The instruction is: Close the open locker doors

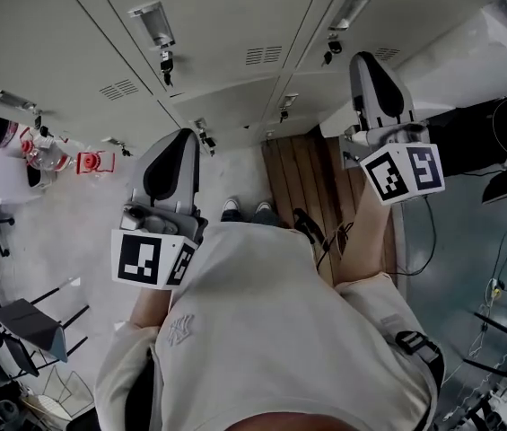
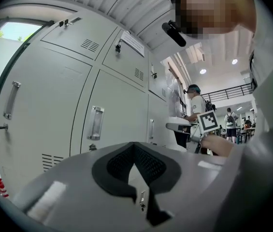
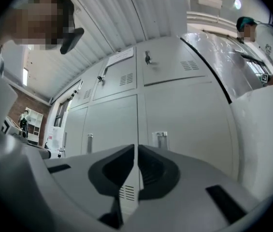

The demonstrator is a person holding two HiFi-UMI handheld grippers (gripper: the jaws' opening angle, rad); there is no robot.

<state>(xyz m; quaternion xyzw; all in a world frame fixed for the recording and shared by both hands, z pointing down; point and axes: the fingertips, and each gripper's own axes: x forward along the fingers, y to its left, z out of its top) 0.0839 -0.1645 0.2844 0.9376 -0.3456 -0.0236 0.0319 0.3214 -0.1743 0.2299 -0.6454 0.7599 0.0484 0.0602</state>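
A bank of grey lockers (image 1: 226, 25) fills the top of the head view, its doors flat with keys hanging in the locks. At the right one pale locker door (image 1: 455, 57) stands swung out from the row. My right gripper (image 1: 371, 61) is shut and empty, its tip close beside that open door's inner edge; whether it touches is unclear. That door fills the right side of the right gripper view (image 3: 264, 129). My left gripper (image 1: 177, 142) is shut, holds nothing, and points at closed doors with upright handles (image 2: 95, 123).
A strip of wooden floor (image 1: 302, 173) runs below the open door, with my shoes (image 1: 244, 209) beside it. Red items (image 1: 96, 162) lie at the left and folding chairs (image 1: 29, 326) at the lower left. Cables and a desk (image 1: 504, 151) crowd the right. Another person (image 2: 194, 105) stands further along the lockers.
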